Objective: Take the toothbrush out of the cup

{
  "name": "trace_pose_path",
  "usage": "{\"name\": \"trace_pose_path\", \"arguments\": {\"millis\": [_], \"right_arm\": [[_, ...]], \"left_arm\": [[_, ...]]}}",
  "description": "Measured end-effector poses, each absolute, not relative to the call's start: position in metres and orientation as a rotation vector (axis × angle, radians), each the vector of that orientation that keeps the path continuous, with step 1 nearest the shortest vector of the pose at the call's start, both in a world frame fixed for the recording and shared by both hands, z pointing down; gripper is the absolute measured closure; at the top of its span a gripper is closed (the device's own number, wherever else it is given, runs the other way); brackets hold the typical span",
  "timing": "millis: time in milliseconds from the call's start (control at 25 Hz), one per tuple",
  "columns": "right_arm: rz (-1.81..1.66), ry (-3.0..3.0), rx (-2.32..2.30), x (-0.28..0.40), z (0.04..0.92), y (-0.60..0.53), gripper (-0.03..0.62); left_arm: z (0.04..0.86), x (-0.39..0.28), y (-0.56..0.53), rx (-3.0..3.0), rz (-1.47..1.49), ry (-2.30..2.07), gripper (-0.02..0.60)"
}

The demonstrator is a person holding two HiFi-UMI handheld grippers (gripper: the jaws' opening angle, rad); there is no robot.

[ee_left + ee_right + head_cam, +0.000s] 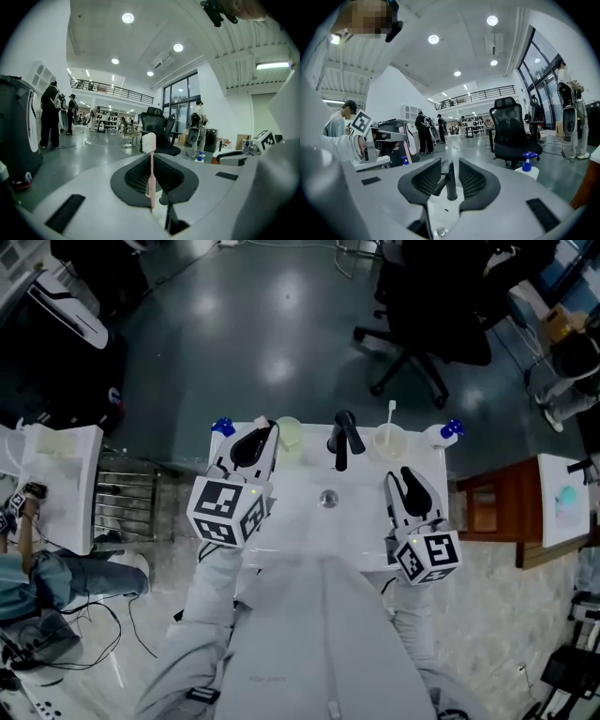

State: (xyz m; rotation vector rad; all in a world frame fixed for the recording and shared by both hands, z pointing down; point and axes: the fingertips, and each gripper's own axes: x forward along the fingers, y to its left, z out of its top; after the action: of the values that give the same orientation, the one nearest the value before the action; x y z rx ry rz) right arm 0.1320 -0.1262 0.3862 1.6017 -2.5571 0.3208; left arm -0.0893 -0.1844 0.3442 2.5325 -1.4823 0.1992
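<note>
Pink-handled plastic toothbrush (150, 173) with white bristles: you can't clearly pick it out from the head view. Look for it at your left gripper (255, 439), raised over the white sink counter (300, 521), just beside the pale translucent cup (288, 433). That cup looks empty from here. A second pale cup (386, 441), right of the black faucet (343, 439), holds another white toothbrush (392, 412). Your right gripper (408, 479) hangs over the counter's right half, apart from both cups.

Left gripper view: jaws clenched on the toothbrush's slim handle, low down towards its end. The brush stands upright, its bristle head clear above the jaw tips and facing left. No cup shows in this view, so I judge the brush to be out of its cup.

Handling, as a judgement: light, thin, smooth plastic with a little spring. It could pivot or slip in a pinch this low. A hold nearer mid-handle would be steadier; keep off the bristles.

Right gripper view: jaws released and standing apart, nothing between the pads. The faucet shows beyond the gap, the round metal drain (439, 231) below it, and a blue-capped white bottle (528, 165) off to the right.
</note>
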Motion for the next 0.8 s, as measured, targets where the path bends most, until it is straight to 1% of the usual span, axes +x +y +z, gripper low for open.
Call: {"name": "trace_pose_path", "arguments": {"millis": [320, 800], "right_arm": [[0.291, -2.580, 1.561, 0.126, 0.380, -0.127, 0.488], [0.278, -2.575, 1.516, 0.129, 0.384, -0.136, 0.488]], "left_arm": [[0.340, -0.082, -0.149, 2.548, 0.179, -1.439, 0.546], [0.368, -0.069, -0.130, 2.501, 0.200, -1.370, 0.546]]}}
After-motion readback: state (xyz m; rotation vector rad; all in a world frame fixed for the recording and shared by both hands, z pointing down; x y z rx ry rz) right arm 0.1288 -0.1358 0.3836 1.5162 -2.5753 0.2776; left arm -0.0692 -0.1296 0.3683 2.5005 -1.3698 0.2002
